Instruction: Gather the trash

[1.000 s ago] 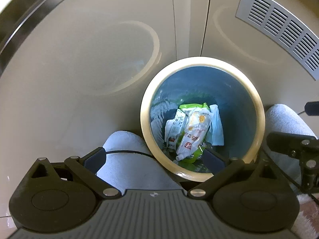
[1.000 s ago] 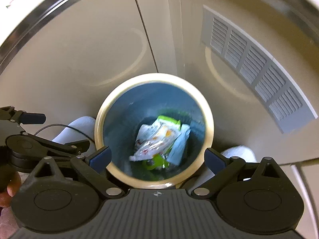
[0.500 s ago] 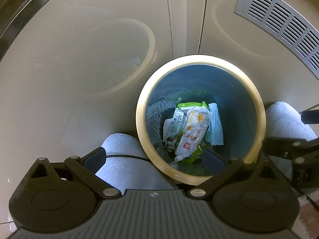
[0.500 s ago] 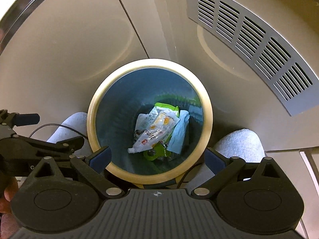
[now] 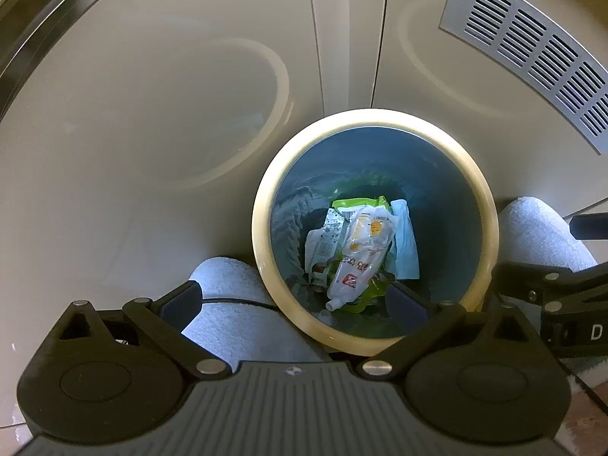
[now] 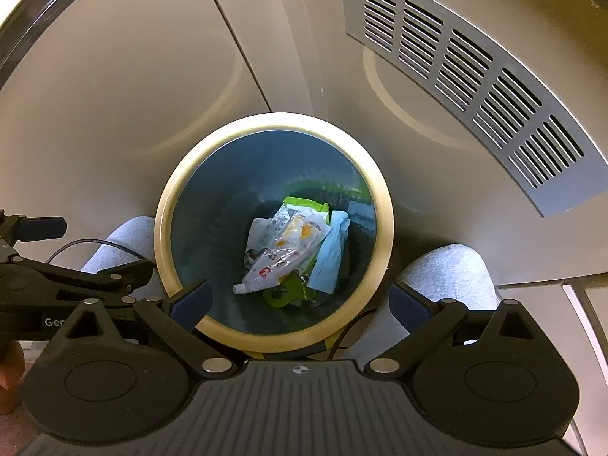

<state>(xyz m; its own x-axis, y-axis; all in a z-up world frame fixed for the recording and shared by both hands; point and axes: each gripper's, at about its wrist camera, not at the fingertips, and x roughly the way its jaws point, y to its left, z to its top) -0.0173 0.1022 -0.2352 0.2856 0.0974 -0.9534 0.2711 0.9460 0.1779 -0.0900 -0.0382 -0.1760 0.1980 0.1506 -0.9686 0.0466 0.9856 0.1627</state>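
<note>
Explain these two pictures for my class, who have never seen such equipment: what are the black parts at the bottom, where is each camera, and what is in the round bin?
No robot here: a person holds a two-finger gripper in each hand, and each carries a camera looking forward along its fingers. One picture comes from the left gripper, the other from the right gripper. Both are open and hold nothing. Both look down into a round bin with a pale rim and blue inside, standing on a beige floor. In it lie a clear spouted pouch, a green wrapper and a pale blue paper. A metal vent grille is beyond.
</note>
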